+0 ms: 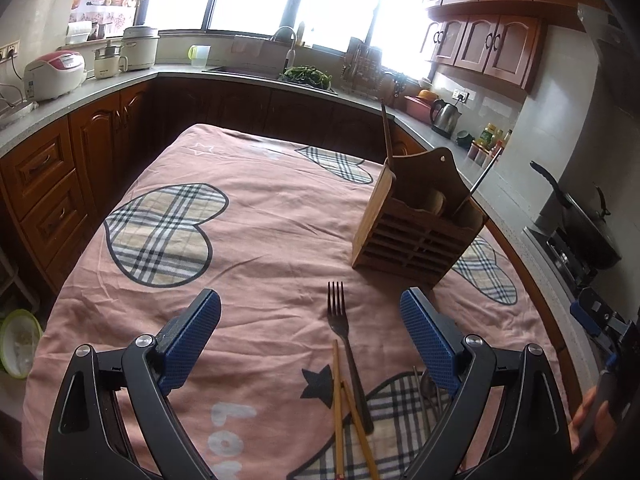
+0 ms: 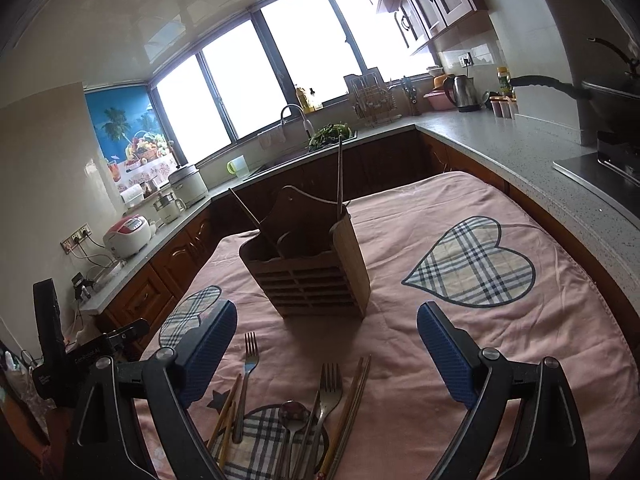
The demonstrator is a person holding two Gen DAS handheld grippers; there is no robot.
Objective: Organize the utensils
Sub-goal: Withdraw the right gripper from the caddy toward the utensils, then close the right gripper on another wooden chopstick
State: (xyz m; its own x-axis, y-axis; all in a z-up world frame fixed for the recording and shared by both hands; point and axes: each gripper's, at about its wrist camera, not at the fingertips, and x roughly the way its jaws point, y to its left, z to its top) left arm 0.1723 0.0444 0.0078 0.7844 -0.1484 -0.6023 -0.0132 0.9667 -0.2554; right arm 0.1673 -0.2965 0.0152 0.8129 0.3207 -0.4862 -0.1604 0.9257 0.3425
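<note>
A wooden utensil holder (image 1: 416, 232) stands on the pink tablecloth (image 1: 260, 240) and holds a few long utensils; it also shows in the right wrist view (image 2: 316, 268). Loose utensils lie near the front edge: a fork (image 1: 340, 328) and wooden chopsticks (image 1: 340, 412) in the left wrist view, and two forks (image 2: 248, 364) (image 2: 330, 384), a spoon (image 2: 294, 416) and chopsticks (image 2: 352, 400) in the right wrist view. My left gripper (image 1: 310, 312) is open and empty above the fork. My right gripper (image 2: 326, 328) is open and empty above the pile.
Kitchen counters with wooden cabinets (image 1: 48, 176) surround the table on three sides. A sink (image 2: 296, 152), a rice cooker (image 1: 54, 74), a kettle (image 1: 444, 116) and a stove with a pan (image 1: 580, 236) stand on them. A green bowl (image 1: 18, 344) sits low at the left.
</note>
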